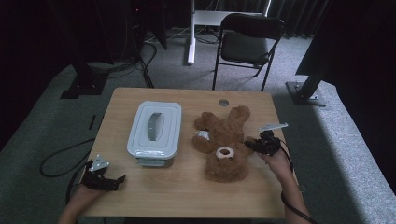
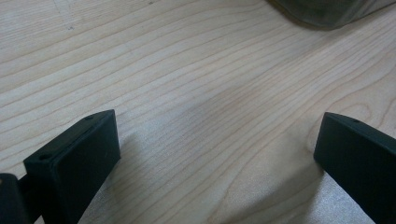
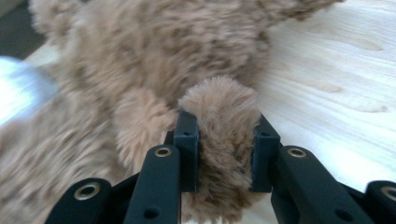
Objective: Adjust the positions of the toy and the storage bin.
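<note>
The teddy bear (image 1: 223,144) lies on its back at about 3 o'clock of the bench (image 1: 187,196), just right of the lidded white container (image 1: 154,128). The right gripper (image 3: 226,154) has its fingers (image 3: 187,140) clamped on one furry paw (the pile bulges up between them), so the grasp looks made; lifting and moving the bear is, I judge, all yet to do. The left gripper (image 2: 217,154) hovers at 8 o'clock, fingers (image 2: 74,163) spread wide over bare wood, holding nothing.

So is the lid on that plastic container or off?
On. The white lid sits flat over the plastic container beside the teddy bear, with no gap at its edges.
</note>
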Motion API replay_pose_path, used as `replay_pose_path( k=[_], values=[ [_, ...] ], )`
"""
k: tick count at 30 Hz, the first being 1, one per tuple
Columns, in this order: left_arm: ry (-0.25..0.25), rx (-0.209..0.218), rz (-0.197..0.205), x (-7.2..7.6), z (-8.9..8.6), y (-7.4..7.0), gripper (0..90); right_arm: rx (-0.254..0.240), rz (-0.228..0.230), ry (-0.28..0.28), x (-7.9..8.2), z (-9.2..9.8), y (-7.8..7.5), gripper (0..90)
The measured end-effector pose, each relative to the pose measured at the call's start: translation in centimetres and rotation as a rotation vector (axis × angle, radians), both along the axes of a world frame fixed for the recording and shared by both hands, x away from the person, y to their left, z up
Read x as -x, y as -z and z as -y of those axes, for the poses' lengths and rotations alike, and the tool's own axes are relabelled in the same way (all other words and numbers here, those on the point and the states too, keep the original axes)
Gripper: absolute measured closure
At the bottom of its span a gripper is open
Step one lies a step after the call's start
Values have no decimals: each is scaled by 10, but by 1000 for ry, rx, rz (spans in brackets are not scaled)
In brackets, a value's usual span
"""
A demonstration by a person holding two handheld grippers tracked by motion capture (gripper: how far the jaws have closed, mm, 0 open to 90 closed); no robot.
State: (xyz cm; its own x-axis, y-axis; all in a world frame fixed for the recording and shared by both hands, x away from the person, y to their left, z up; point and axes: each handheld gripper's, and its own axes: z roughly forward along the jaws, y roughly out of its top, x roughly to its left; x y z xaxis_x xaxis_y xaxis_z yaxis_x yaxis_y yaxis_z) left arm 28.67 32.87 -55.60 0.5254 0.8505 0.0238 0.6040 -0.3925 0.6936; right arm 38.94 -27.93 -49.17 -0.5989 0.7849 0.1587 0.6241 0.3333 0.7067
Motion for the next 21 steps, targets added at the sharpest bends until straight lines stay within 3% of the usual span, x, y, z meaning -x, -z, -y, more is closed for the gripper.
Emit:
replay_pose_path(
  k=[10,13,21],
  values=[
    [0,0,0,0,0,0,10,-11,16,-107,43,-15,-2,710],
    [-2,0,0,0,0,0,10,-51,9,-173,55,-27,-3,709],
    [-5,1,1,0,1,0,10,-83,19,-260,71,-50,2,703]
  ],
)
